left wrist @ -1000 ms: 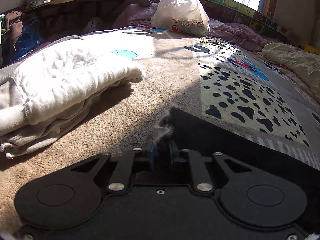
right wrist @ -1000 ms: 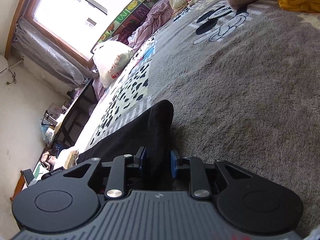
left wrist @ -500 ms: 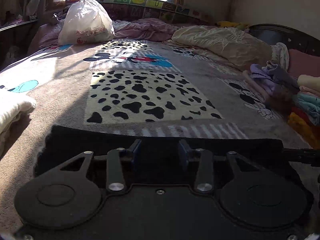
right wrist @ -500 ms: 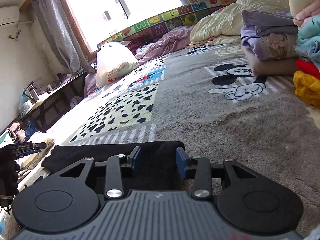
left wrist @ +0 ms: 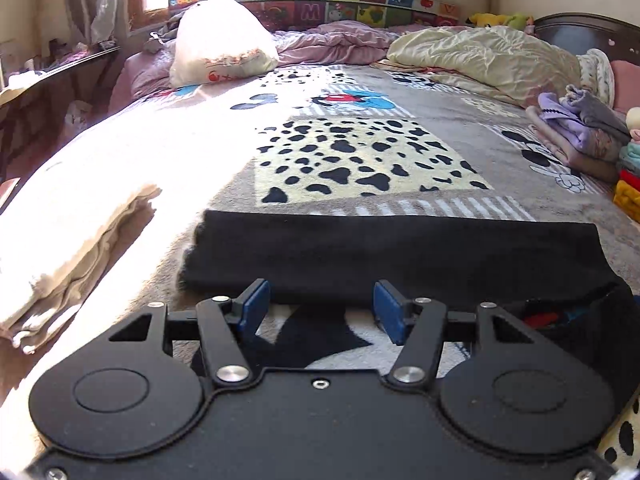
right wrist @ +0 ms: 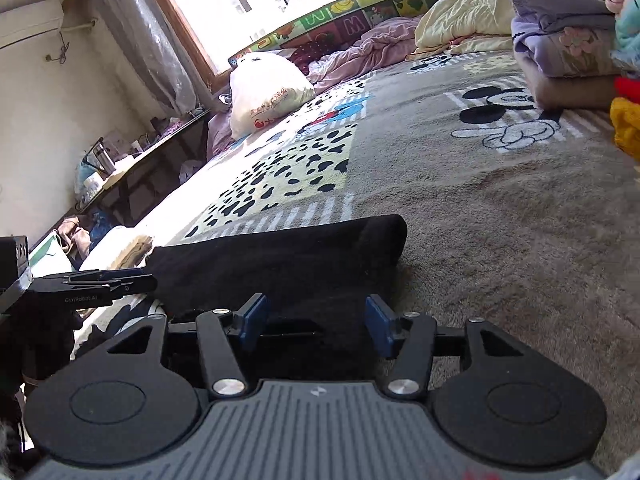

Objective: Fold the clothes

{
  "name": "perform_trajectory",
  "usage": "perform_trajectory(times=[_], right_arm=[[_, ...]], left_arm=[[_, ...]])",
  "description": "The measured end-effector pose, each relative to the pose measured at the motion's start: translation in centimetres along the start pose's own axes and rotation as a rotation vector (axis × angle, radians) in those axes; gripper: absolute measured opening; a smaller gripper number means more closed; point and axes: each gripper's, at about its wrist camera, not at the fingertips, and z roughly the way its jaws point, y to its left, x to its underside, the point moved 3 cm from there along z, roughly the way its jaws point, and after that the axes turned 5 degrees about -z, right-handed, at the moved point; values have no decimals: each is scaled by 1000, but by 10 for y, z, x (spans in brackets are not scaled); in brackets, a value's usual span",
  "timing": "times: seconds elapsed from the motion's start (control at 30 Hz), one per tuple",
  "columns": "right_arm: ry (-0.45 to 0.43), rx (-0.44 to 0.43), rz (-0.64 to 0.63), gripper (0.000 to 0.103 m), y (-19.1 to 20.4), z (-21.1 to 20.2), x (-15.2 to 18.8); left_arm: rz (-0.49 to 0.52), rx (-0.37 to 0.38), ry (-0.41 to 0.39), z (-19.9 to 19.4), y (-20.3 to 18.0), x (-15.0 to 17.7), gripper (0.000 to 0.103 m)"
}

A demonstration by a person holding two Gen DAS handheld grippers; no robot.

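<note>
A black garment [left wrist: 396,256] lies folded in a long flat band across the patterned bed blanket [left wrist: 360,160]. It also shows in the right wrist view [right wrist: 288,264]. My left gripper [left wrist: 320,312] is open and empty, just short of the garment's near edge. My right gripper [right wrist: 314,322] is open and empty, its fingers over the garment's near right part. The left gripper [right wrist: 100,280] shows at the left of the right wrist view.
A folded white stack [left wrist: 68,240] lies left of the garment. Piles of folded coloured clothes [left wrist: 580,140] sit at the right. A white plastic bag [left wrist: 220,44], a pink sheet and a cream quilt [left wrist: 492,60] lie at the far end. A dark side table [right wrist: 152,164] stands left.
Both grippers have let go of the black garment and opened wide. The garment now lies folded on the blanket, and both grippers have drawn back a little from it.
</note>
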Motion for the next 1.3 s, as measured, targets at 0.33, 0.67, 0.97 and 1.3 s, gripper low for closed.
perform_trajectory(times=[0.33, 0.67, 0.97, 1.3], right_arm=[[-38, -129, 210, 61, -18, -20, 52], [-62, -108, 177, 24, -11, -21, 50], [90, -98, 250, 29, -21, -27, 54], [-45, -11, 32, 39, 2, -45, 54]], left_arm=[[-472, -48, 42, -64, 96, 71, 60], [-316, -142, -39, -116, 51, 48, 5], [-216, -334, 132, -120, 47, 101, 41], [58, 56, -23, -89, -107, 60, 38]])
